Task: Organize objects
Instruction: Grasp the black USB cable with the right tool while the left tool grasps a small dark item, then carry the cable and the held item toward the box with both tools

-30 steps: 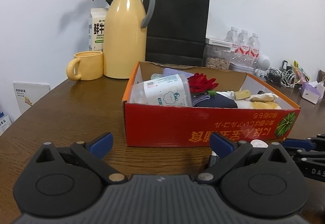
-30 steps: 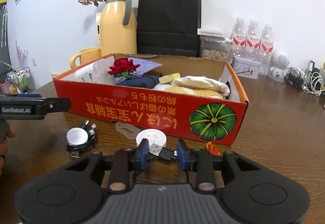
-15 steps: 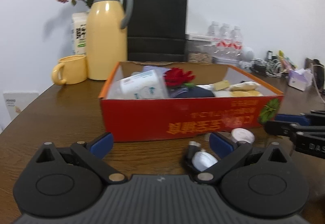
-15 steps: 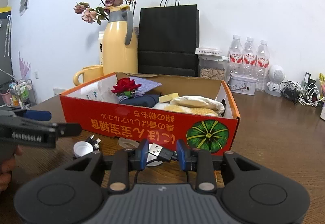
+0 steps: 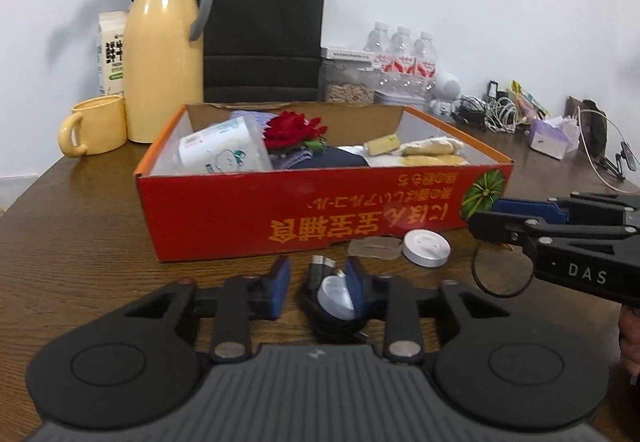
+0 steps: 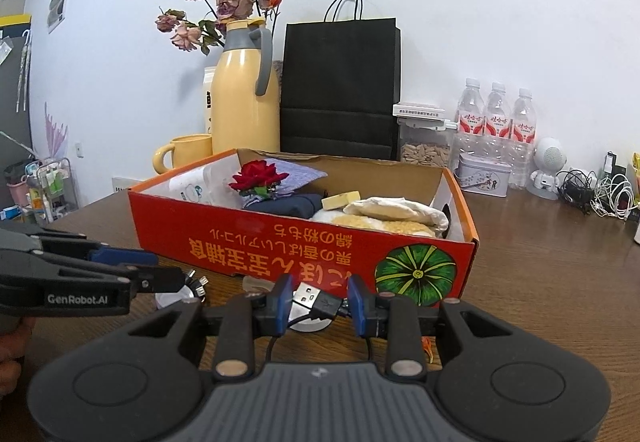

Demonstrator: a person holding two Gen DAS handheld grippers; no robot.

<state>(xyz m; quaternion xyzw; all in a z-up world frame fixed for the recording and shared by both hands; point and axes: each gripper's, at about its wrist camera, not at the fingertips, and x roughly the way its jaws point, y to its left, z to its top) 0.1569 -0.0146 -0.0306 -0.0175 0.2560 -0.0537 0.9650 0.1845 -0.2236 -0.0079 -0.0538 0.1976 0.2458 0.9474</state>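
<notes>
A red cardboard box (image 5: 320,217) (image 6: 304,242) on the brown table holds a rose, a plastic tub, dark cloth and pale bags. In front of it, my left gripper (image 5: 318,274) is closing around a coiled black cable with a white disc (image 5: 334,298). The right pad touches the coil; the left pad still stands off it. My right gripper (image 6: 320,294) is shut on a black USB cable (image 6: 316,296), whose loop (image 5: 496,274) hangs beneath it. A white round disc (image 5: 426,248) and a clear plastic piece (image 5: 374,246) lie by the box front.
A yellow thermos jug (image 5: 164,53), a yellow mug (image 5: 94,125), a black paper bag (image 5: 264,29) and water bottles (image 5: 402,57) stand behind the box. Tangled chargers (image 5: 492,113) and a tissue pack (image 5: 554,133) sit at the far right.
My left gripper slid right along the box front, and its wide jaws narrowed around the coiled cable. The right gripper kept its hold on the USB cable and tipped upward slightly.
</notes>
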